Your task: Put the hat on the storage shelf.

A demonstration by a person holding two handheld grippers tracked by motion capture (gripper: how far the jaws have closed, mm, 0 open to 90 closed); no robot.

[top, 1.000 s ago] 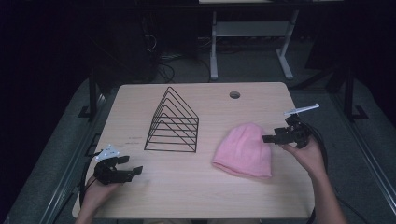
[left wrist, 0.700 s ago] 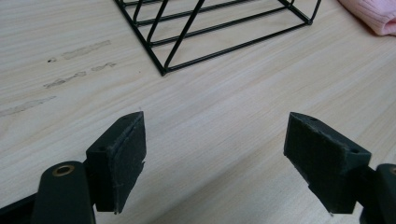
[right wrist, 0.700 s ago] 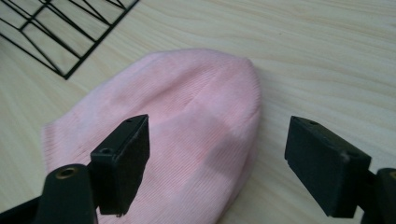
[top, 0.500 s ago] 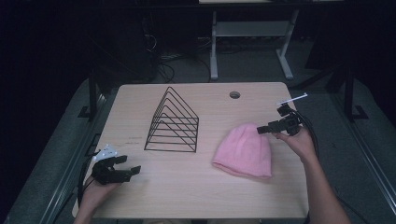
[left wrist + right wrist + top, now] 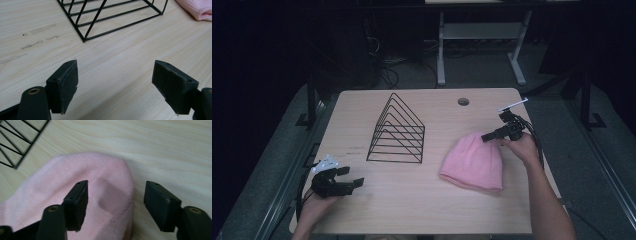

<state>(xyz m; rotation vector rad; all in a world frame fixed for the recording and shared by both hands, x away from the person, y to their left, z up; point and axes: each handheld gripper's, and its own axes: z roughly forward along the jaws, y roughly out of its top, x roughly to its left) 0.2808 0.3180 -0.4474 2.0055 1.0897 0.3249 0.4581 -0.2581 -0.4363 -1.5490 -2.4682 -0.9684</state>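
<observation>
A pink knit beanie (image 5: 473, 161) lies flat on the right half of the wooden table (image 5: 432, 210). My right gripper (image 5: 485, 137) is down at its rounded top end. In the right gripper view the right gripper (image 5: 116, 192) straddles the beanie (image 5: 105, 175): one jaw stands over the knit, the other over bare wood. Those jaws have just been closing, and the pads are still clear of the fabric. My left gripper (image 5: 352, 176) rests open at the front left, and in its own view the left gripper (image 5: 116, 72) has only wood between its jaws.
A black wire rack (image 5: 397, 145) shaped like a triangle stands mid-table, left of the beanie; its base corner (image 5: 84, 40) lies ahead of the left gripper and its edge (image 5: 25, 153) beyond the beanie. A cable hole (image 5: 463, 102) sits near the far edge. The floor around is dark.
My right gripper has moved left and down onto the beanie's top end, and its jaws stand narrower than before. The left gripper has stayed where it was.
</observation>
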